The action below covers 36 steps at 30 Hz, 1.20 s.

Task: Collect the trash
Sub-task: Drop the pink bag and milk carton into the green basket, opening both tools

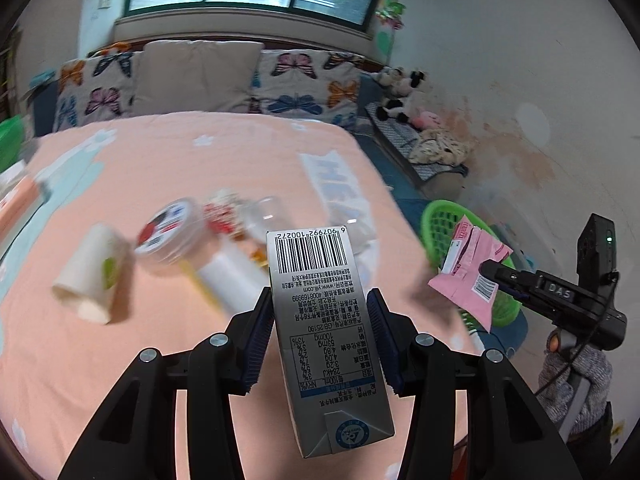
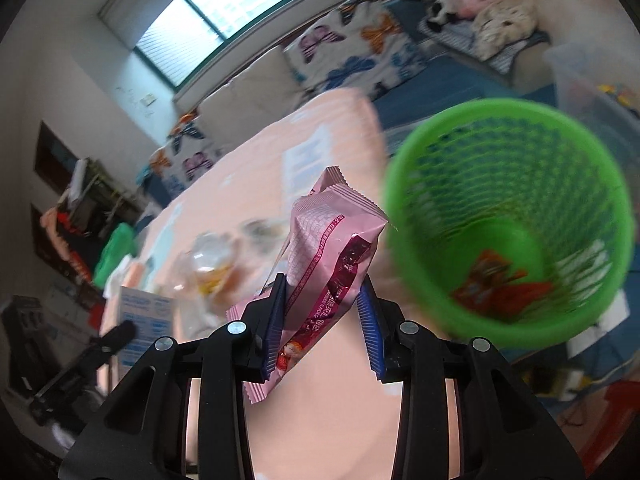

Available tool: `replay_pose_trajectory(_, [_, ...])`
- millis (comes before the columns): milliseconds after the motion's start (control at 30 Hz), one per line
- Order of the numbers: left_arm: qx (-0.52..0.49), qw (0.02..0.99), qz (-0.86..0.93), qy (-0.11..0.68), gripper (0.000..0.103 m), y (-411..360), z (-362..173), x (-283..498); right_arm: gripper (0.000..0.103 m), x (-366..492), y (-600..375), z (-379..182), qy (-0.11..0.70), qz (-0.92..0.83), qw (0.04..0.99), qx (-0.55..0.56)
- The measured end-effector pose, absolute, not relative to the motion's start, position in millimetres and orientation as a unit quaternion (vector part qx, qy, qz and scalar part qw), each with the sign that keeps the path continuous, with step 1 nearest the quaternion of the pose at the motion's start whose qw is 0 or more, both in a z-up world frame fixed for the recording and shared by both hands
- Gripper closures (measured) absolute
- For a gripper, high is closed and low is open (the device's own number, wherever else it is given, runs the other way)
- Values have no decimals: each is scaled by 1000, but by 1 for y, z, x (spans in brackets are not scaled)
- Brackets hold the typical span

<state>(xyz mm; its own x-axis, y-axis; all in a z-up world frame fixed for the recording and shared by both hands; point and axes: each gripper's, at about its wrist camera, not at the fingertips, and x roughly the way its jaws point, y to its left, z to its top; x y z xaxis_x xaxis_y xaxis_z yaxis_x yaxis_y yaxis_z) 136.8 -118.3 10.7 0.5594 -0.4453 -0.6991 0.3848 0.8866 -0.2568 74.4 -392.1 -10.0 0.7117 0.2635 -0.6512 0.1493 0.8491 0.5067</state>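
My left gripper point(image 1: 320, 300) is shut on a grey milk carton point(image 1: 320, 320) and holds it above the pink bed point(image 1: 160, 168). My right gripper point(image 2: 322, 292) is shut on a pink snack wrapper point(image 2: 332, 248); it also shows in the left wrist view point(image 1: 472, 268). A green mesh bin point(image 2: 512, 216) stands beside the bed, just right of the wrapper, with a red wrapper point(image 2: 496, 284) at its bottom. The bin shows in the left wrist view point(image 1: 444, 224) too.
More litter lies on the bed: a paper cup point(image 1: 90, 272), a clear lidded tub point(image 1: 172, 232), a white roll point(image 1: 236, 276), crumpled clear plastic point(image 1: 264, 212). Butterfly pillows point(image 1: 304, 80) line the headboard. Stuffed toys point(image 1: 400, 96) sit on a bench at right.
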Motion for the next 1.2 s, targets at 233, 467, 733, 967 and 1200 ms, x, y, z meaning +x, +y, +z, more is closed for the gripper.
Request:
replay_pose_trajectory(233, [-21,875,-274,398,57,-174,24,149,66,69,-439,-20,378,-47,896,227])
replay_pose_trajectory(467, [2,864,-311,396,57,-230,30,163,62,72,-472,-41,384,-95,899,190])
replay_pose_trajectory(733, [26,854,-343,390,57,-285,31,173,47,65,-488,-47,378,-125,901,171])
replay_pose_trajectory(967, [43,842,-362,398,57,-324,18,183,45,44,-501,-47,367,-133,902,184])
replay_pose_trajectory(1200, [50,831,-378,405,57,-357,4,189,41,26,-503,-41,351,-133,905,200])
